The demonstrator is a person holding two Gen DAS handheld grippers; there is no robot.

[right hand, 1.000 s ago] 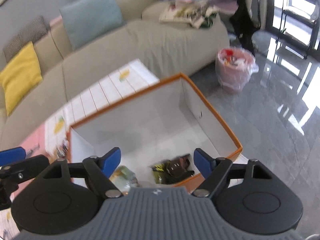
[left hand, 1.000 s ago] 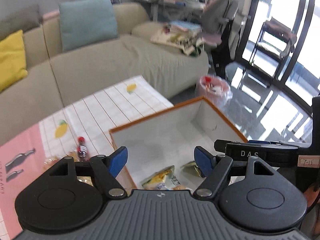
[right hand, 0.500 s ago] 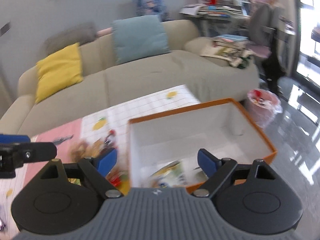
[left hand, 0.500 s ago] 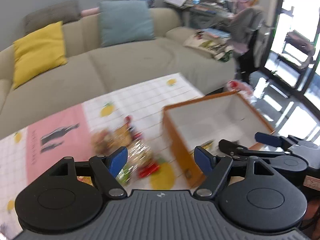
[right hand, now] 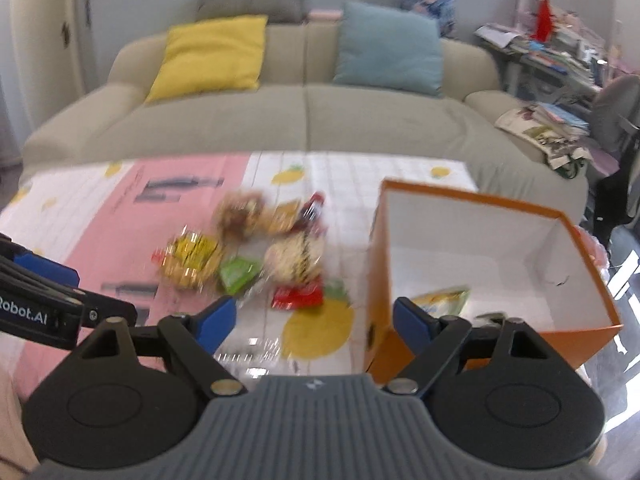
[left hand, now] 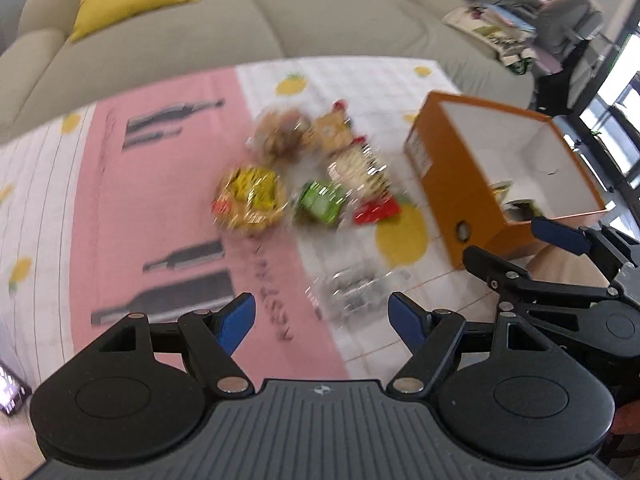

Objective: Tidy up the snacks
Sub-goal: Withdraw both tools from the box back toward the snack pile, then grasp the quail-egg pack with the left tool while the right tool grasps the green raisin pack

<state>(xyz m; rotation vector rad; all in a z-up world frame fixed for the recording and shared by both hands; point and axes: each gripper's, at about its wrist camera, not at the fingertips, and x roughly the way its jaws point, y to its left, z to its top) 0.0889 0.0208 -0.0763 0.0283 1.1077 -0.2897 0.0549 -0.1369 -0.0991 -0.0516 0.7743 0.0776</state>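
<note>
Both grippers hover over the table (left hand: 160, 208), empty. The left gripper (left hand: 321, 316) has its jaws spread wide; the right gripper (right hand: 314, 318) has just been closing a little, jaws apart. Snacks (right hand: 248, 256) lie heaped beside the orange box (right hand: 472, 264), a few packets (right hand: 442, 300) inside.

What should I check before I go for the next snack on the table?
1. Left hand-held gripper empty, jaws apart: ok.
2. Right hand-held gripper empty: ok. Its jaws have just been closing somewhat, with nothing between them.
3. Orange box upright, open side up, with room inside: ok.
4. Loose snacks within view beside the box: ok. Yellow packet, green packet and red packet lie on the tablecloth.
5. Packets separated enough for a clean single pick: cannot tell, the pile is blurred.
6. The two grippers clear of each other: ok, but the right one sits close at the left view's edge.
</note>
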